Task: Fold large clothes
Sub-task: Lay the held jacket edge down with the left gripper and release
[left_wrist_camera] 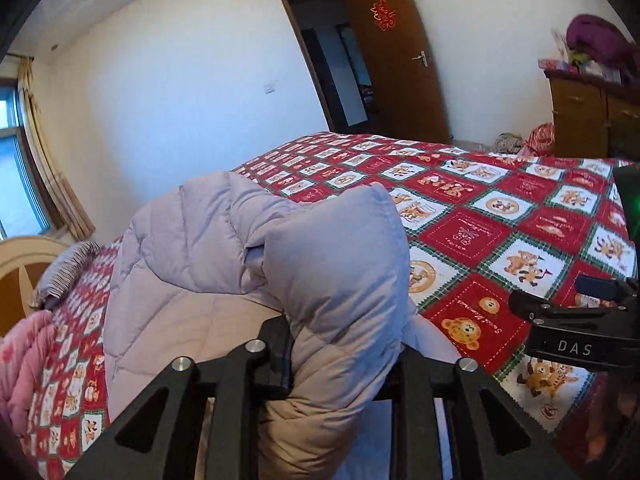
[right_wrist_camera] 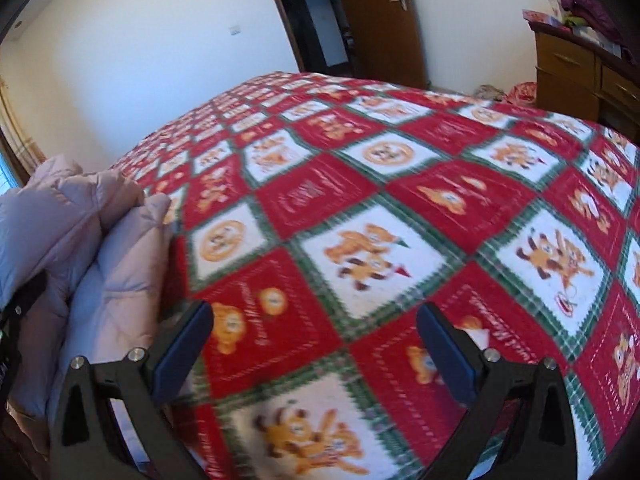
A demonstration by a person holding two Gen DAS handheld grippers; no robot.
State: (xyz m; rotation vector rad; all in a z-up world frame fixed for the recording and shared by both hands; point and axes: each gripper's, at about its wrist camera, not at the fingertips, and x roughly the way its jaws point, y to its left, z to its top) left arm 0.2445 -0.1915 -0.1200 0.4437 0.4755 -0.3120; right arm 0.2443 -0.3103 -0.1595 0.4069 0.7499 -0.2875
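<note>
Left wrist: my left tongs (left_wrist_camera: pixel 340 364) clench a thick fold of the padded coat (left_wrist_camera: pixel 256 248), heaped on the bed (left_wrist_camera: pixel 500 208).
Right wrist: right tongs (right_wrist_camera: pixel 314 344) released, empty over the bedspread; I should grab the coat's (right_wrist_camera: pixel 100 240) free edge next.

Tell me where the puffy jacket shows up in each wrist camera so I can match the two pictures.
Left wrist: the jacket fills the lower middle, a thick fold between the left gripper's fingers.
Right wrist: the jacket sits at the left edge, beside the right gripper, which is open over the bedspread.
Shared landmark: the brown door, standing open in the far wall.
</note>
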